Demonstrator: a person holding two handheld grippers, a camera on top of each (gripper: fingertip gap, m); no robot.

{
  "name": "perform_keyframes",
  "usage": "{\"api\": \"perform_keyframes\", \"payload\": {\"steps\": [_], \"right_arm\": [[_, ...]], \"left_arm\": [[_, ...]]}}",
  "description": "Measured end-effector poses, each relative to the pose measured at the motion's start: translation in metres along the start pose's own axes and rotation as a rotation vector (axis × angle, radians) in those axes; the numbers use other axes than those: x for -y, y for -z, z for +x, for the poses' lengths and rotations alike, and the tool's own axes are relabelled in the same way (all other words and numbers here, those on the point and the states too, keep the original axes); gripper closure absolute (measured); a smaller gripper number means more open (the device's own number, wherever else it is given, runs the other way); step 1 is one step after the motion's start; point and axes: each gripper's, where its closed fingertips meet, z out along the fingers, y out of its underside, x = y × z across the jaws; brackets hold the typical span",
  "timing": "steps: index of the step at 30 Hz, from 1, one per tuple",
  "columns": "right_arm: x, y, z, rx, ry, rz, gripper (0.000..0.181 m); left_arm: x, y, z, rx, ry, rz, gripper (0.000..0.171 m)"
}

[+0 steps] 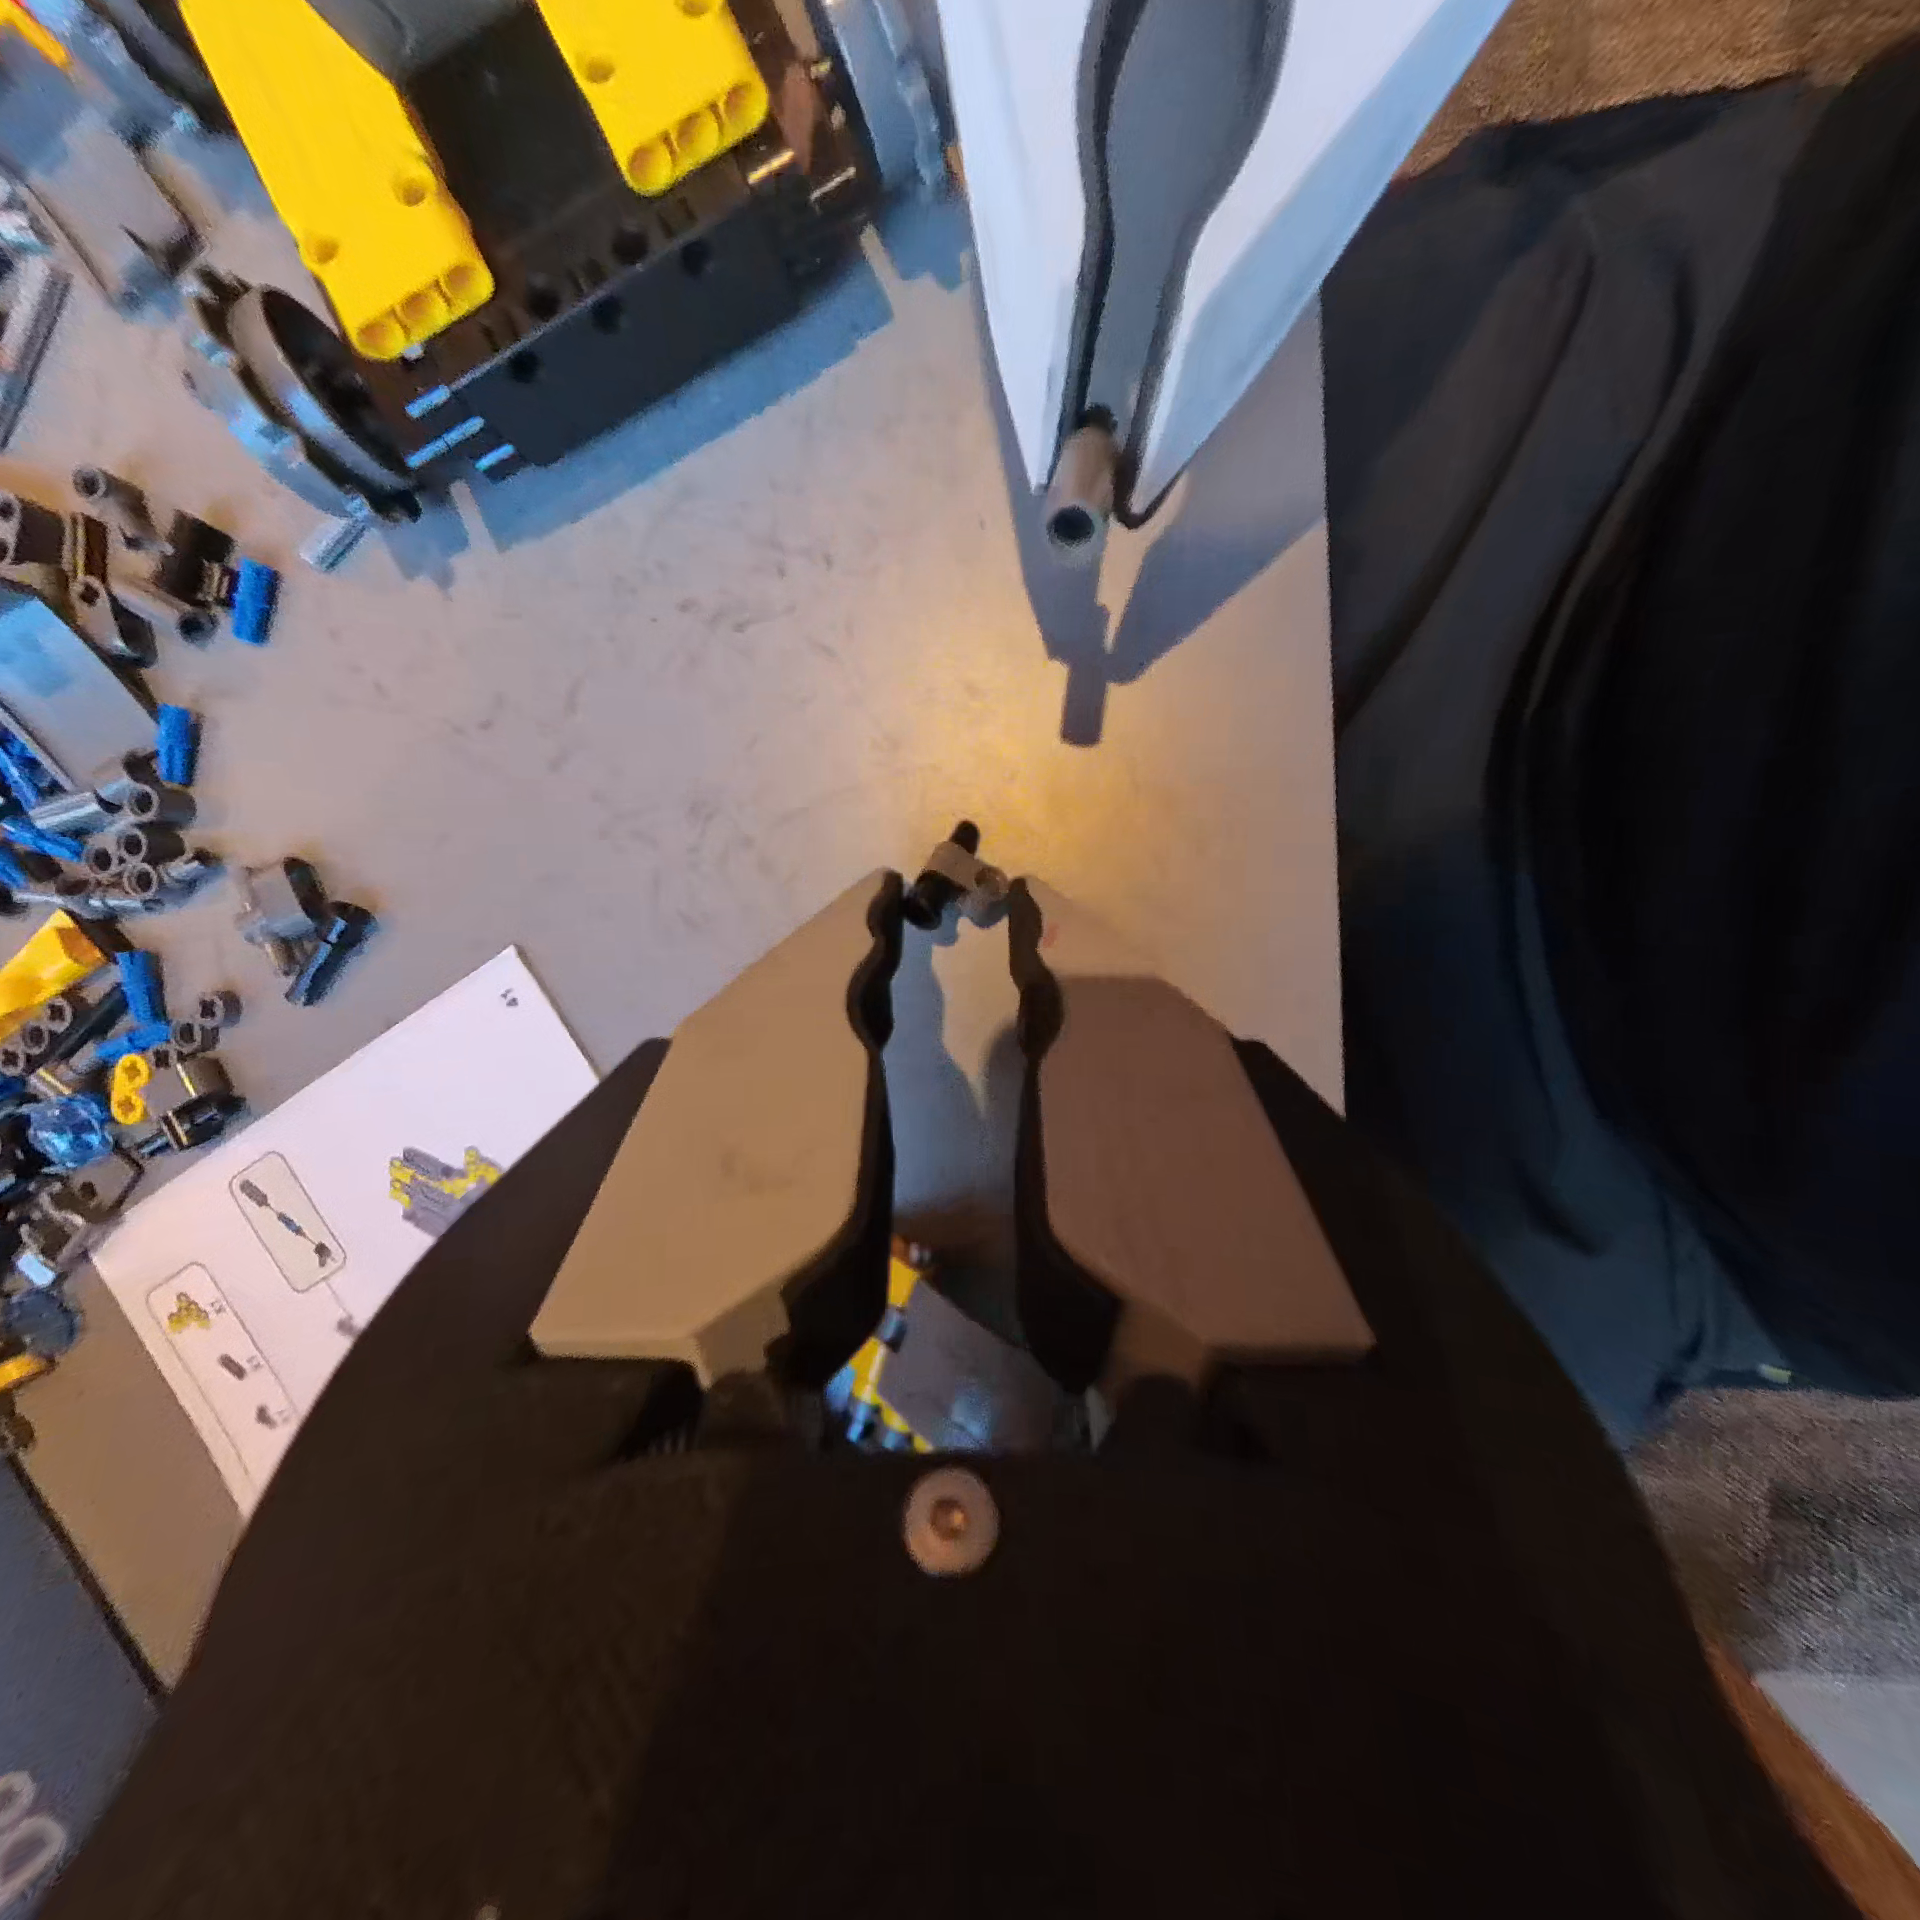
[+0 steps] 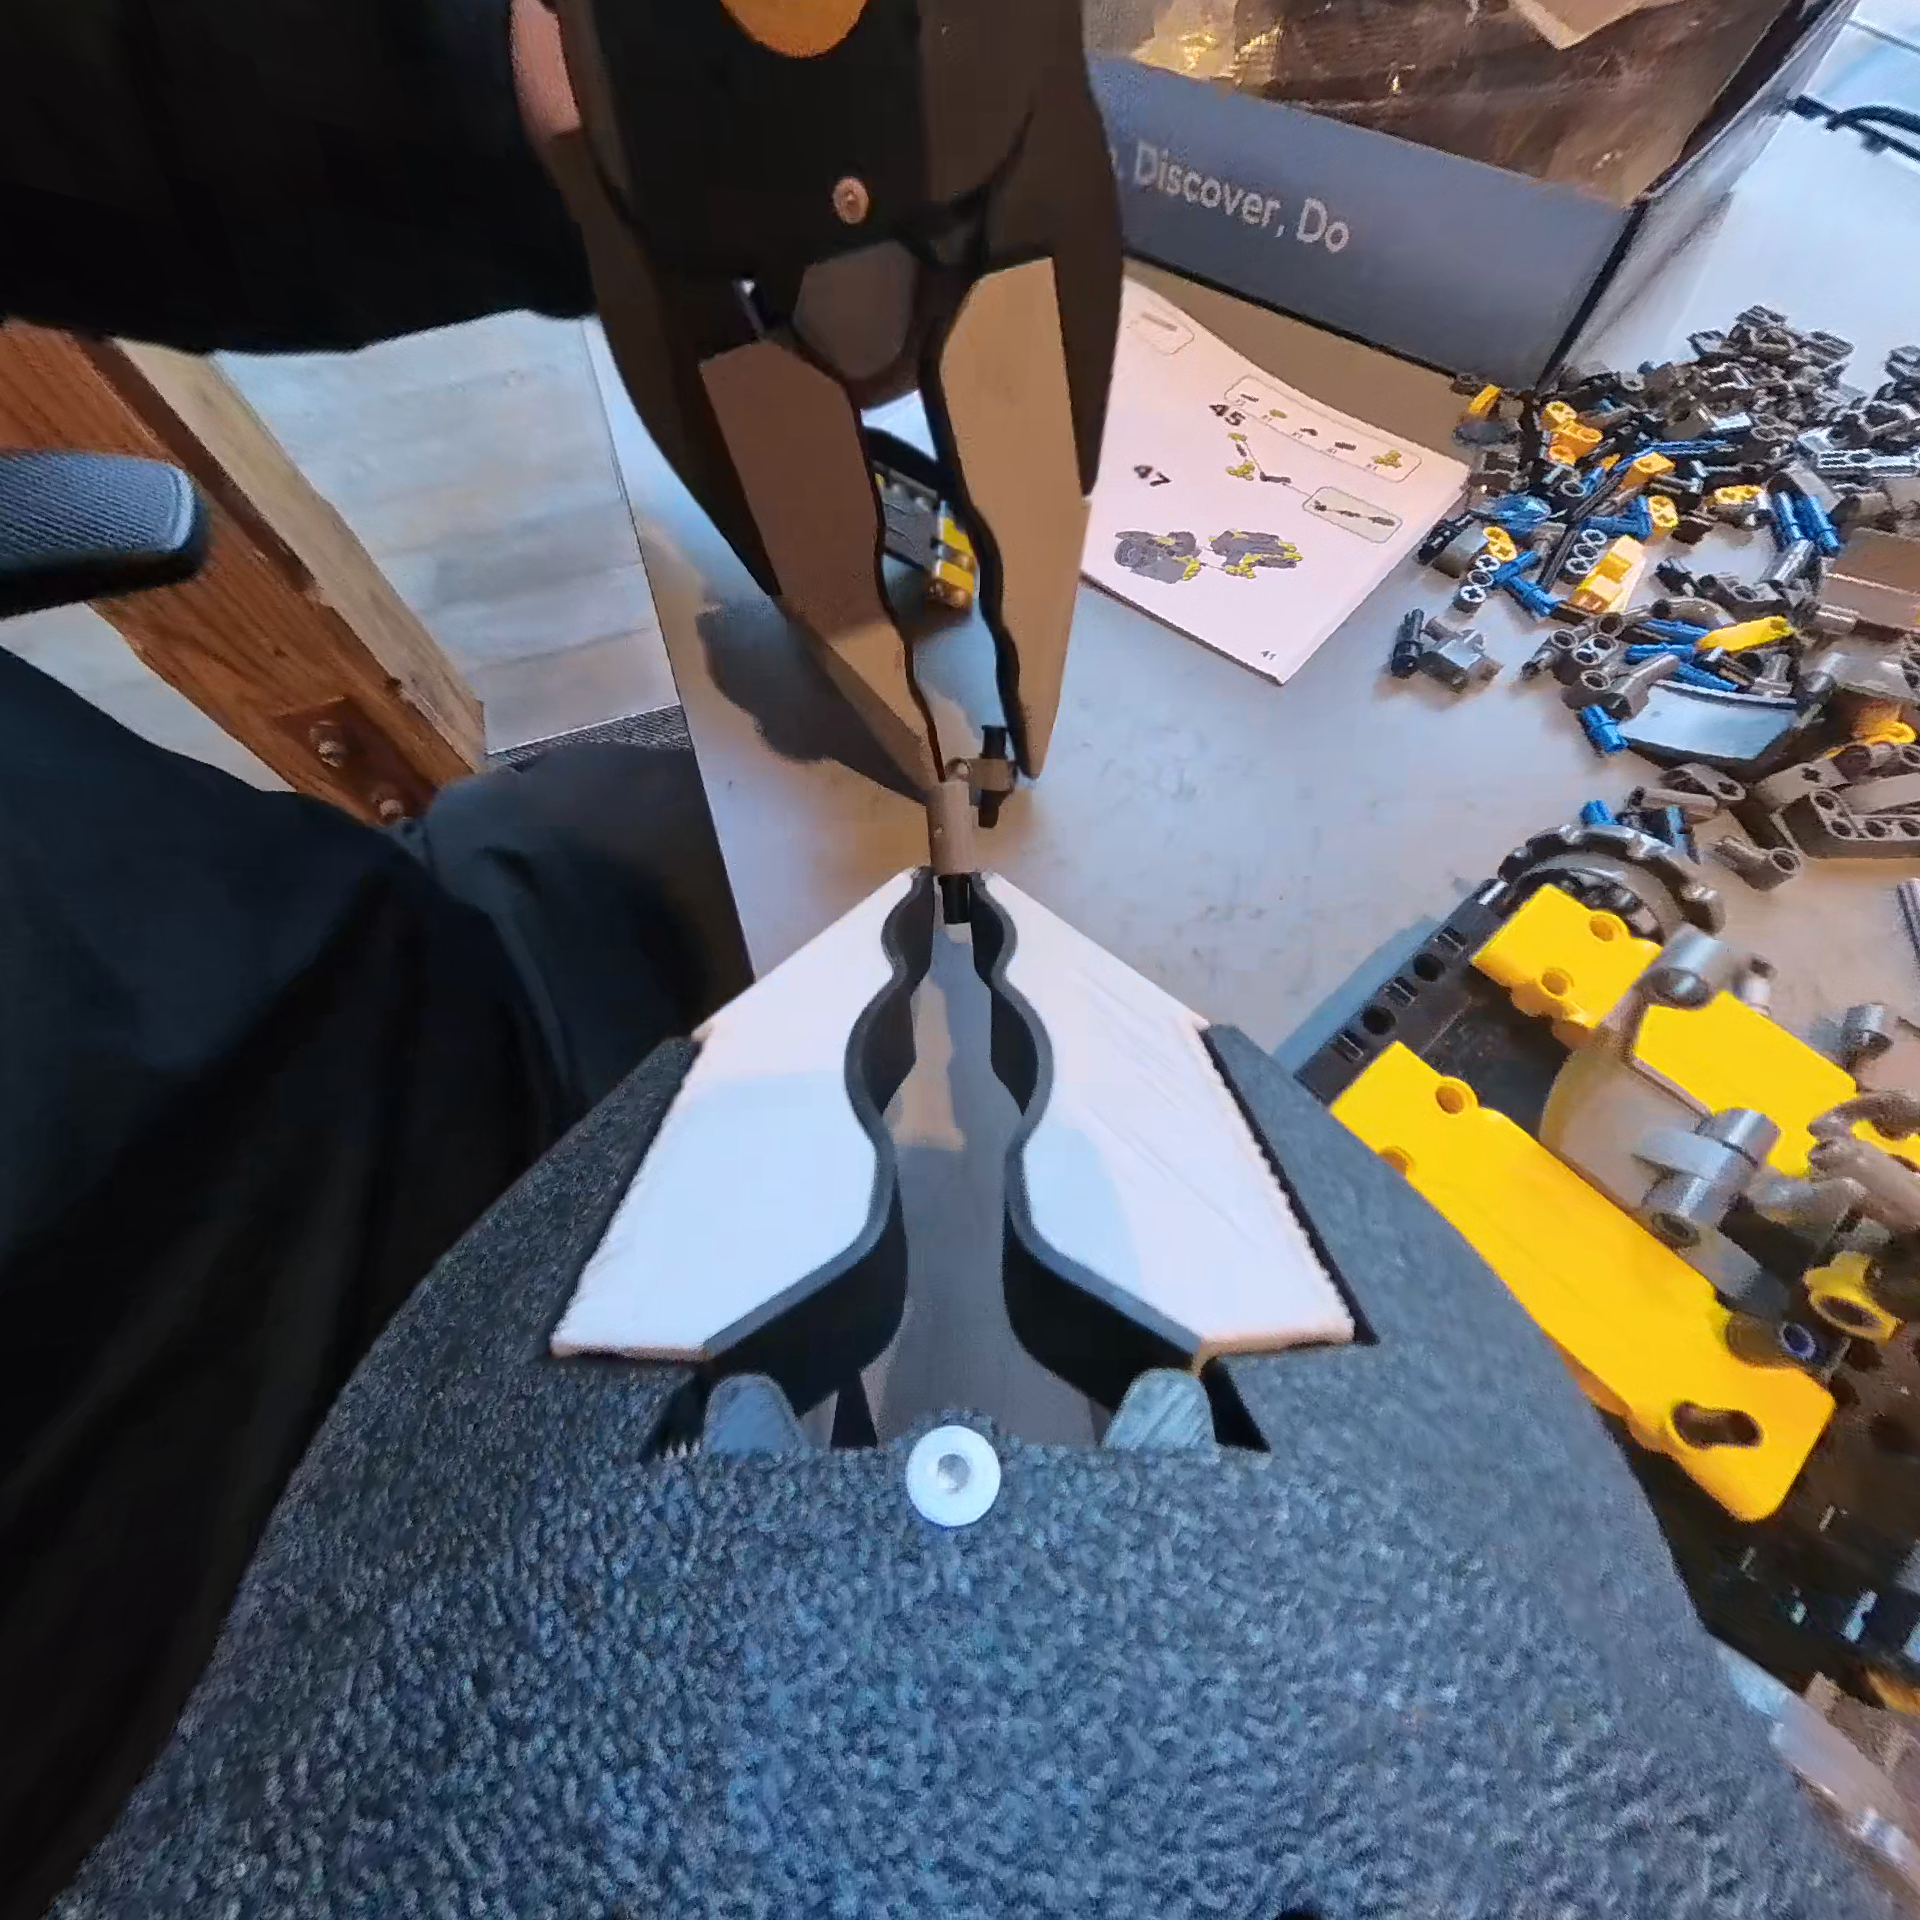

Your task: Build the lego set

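Observation:
My left gripper [image 1: 956,894] is shut on a small grey connector with a black pin [image 1: 961,871], held just above the grey table [image 1: 675,675]. My right gripper [image 2: 951,896], with white fingers, is shut on a black pin carrying a grey-tan sleeve [image 2: 951,826]. The two grippers point tip to tip. In the right wrist view the left gripper [image 2: 977,764] and its connector [image 2: 992,774] sit right at the sleeve's end. In the left wrist view the right gripper [image 1: 1086,488] and its sleeve [image 1: 1075,504] stand apart from my piece.
A yellow and black brick-built vehicle [image 1: 582,260] [image 2: 1558,1195] stands to one side. A pile of small blue, black and yellow pieces [image 2: 1662,582] [image 1: 125,831], an open instruction booklet [image 2: 1278,499] [image 1: 343,1164] and a grey box [image 2: 1403,208] lie nearby. The table edge and a person's dark clothing [image 1: 1610,727] are close. The tips of one gripper are about 7 cm away from the tips of the other.

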Motion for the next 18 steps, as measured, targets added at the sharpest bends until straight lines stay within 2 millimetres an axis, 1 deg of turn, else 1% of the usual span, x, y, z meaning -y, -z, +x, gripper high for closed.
{"api": "perform_keyframes", "payload": {"steps": [5, 10, 14, 18], "right_arm": [[0.0, 0.002, -0.003, 0.019, 0.003, 0.007, 0.175], [0.007, -0.001, -0.016, 0.083, -0.006, 0.037, 0.175], [0.01, -0.003, -0.019, 0.098, -0.006, 0.046, 0.175], [0.018, -0.005, -0.014, 0.099, -0.022, 0.075, 0.175]], "left_arm": [[0.002, 0.0, 0.008, 0.072, 0.181, 0.022, 0.153], [0.003, 0.001, 0.013, 0.179, 0.331, 0.062, 0.153], [0.006, 0.001, 0.019, 0.221, 0.363, 0.091, 0.153], [0.008, -0.001, 0.017, 0.224, 0.39, 0.148, 0.153]]}}
